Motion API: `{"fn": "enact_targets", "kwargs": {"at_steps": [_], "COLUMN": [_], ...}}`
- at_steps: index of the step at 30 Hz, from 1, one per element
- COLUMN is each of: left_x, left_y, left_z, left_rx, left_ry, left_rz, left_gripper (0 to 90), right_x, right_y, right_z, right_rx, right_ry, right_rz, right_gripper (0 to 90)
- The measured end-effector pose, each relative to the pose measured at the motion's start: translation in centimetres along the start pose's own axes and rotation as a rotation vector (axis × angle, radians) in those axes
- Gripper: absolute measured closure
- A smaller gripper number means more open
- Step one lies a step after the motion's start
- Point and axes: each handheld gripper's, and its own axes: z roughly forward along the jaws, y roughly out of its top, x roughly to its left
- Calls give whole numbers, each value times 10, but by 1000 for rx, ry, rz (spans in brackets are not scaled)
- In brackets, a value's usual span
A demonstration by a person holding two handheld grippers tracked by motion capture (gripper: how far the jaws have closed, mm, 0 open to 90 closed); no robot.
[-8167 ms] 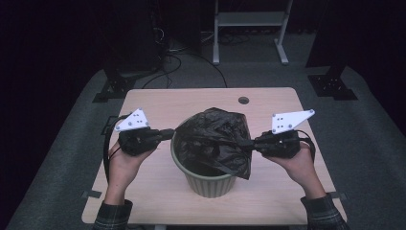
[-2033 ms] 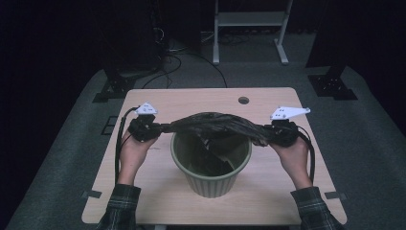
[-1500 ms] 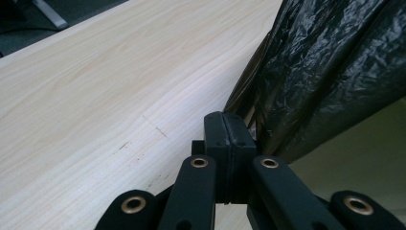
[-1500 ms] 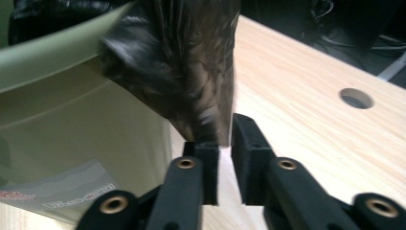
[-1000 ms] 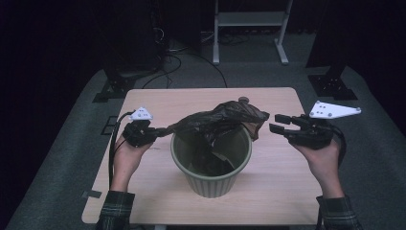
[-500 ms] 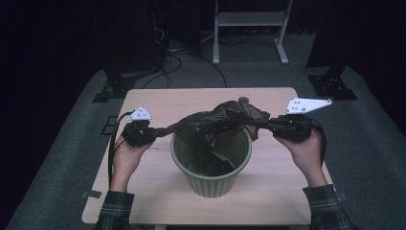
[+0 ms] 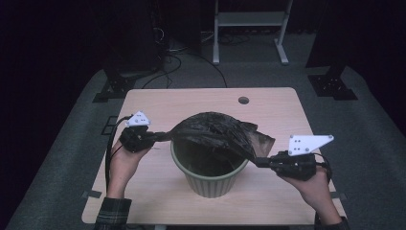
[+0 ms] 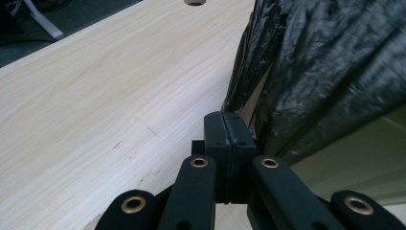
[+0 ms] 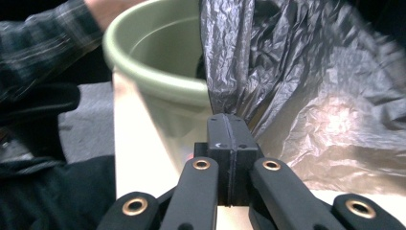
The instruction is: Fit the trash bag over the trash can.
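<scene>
- High view: we see the crumpled black plastic bin bag (image 7: 215, 134) stretched over the mouth of the round pale-green plastic bin (image 7: 209, 178), which stands on the light wooden table (image 7: 191, 100). The left gripper (image 7: 158, 137) pinches the bag's edge just left of the bin's rim, much as it did half a second ago. The right gripper (image 7: 256, 162) has come nearer to the person and lower than half a second ago, and now pulls the bag's edge down beside the bin's right rim. A second ago that gripper stood apart from the bag.
- Left gripper view: we see the jaws pressed together on a fold of the black bag (image 8: 330, 72), with the table (image 8: 95, 96) beyond.
- Right gripper view: we see the jaws clamped on the bag's edge (image 9: 287, 72), just beside the green bin's wall (image 9: 163, 110); a plaid sleeve (image 9: 43, 48) lies beyond.
</scene>
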Motion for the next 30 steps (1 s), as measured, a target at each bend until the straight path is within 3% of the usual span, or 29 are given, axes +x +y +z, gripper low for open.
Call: {"fn": "enact_targets", "kwargs": {"at_steps": [5,10,19,24,30], "left_x": [-1,-1,-5,-5,-3], "left_y": [-1,0,1,2,-1], "left_z": [-1,-1,0,1,4], "left_rx": [-4,-12,-26,-27,-13], "left_ry": [-1,-11,-29,-36,-23], "left_rz": [-3,-4,2,4,-1], "left_gripper": [897,897,897,897,896], "right_x": [15,30,44,47,53], "right_y": [-11,-24,-42,-52,-62], "right_z": [10,32,66,82,102], "right_rx": [30,82,129,150,257], "right_ry": [59,126,221,237,207], "right_rz": [-3,-11,10,22,6], "right_gripper": [900,900,900,900,900]}}
